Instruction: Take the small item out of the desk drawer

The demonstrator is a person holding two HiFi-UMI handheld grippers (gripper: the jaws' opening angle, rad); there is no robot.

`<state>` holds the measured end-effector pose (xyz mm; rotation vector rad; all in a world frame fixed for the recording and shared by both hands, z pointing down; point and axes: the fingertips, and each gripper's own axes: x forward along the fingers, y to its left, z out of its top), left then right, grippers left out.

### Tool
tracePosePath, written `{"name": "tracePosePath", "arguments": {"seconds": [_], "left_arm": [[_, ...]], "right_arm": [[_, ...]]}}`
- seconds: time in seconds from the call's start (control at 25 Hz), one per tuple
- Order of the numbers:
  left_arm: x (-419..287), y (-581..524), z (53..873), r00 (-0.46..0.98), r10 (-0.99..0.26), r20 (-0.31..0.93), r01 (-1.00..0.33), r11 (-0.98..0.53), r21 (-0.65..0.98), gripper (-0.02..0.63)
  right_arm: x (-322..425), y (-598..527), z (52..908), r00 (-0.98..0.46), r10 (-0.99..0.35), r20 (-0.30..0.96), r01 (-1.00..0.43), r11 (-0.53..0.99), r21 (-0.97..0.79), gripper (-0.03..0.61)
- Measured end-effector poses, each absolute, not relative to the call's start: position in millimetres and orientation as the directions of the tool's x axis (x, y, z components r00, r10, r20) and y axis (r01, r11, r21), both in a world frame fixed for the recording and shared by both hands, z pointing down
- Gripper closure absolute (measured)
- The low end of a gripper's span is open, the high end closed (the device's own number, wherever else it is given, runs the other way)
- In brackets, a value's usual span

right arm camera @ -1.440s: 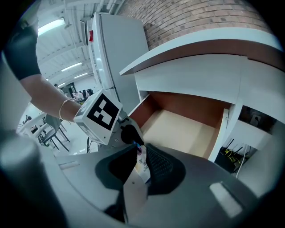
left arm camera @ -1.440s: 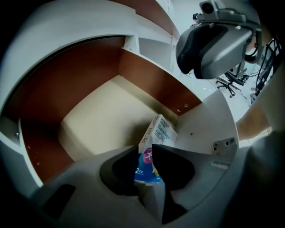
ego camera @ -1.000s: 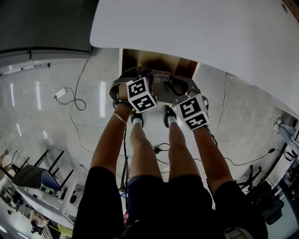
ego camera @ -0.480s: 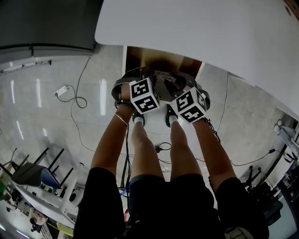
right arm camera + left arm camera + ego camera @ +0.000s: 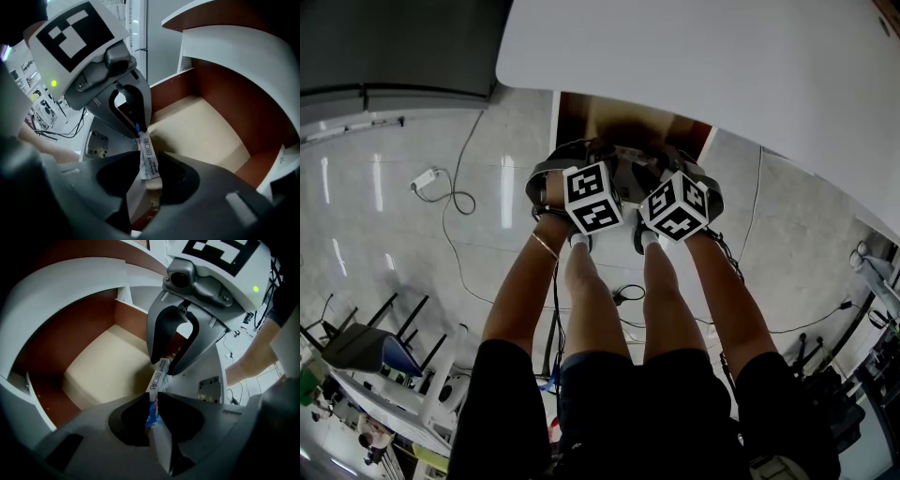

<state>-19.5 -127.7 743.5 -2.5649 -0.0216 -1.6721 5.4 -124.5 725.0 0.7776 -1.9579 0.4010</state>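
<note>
Overhead, the white desk [image 5: 722, 75] is spanning the top of the head view. Its drawer [image 5: 103, 376] is standing pulled out beneath it, showing brown walls and a bare cream floor. Both grippers are hanging over that opening, pointing steeply down and nose to nose. This looks like a hand-over made above the drawer, so that a slip would only drop the thing back inside. The left gripper [image 5: 151, 404] is pinching the blue end of a small packet [image 5: 158, 376], and its jaws, nearly together, have just been closing a little further on it. The right gripper [image 5: 150, 160] is doing the opposite: its jaws have just been opening and are standing wide. The white end of the packet is lying between them, but the pads are not seeming to press on it. The packet is therefore bridging the two grippers, lifted clear of the drawer floor, and is probably riding on the left grip alone.
</note>
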Motion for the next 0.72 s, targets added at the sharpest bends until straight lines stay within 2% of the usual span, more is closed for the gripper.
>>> {"name": "tracePosePath", "arguments": {"seconds": [0.72], "left_arm": [[-22,-125,742,0.429,-0.002,0.903,0.046,-0.999,-0.024,0.571]], "right_arm": [[-4,-127,751,-0.316,-0.252,0.915,-0.569,0.821,0.029,0.449]]}}
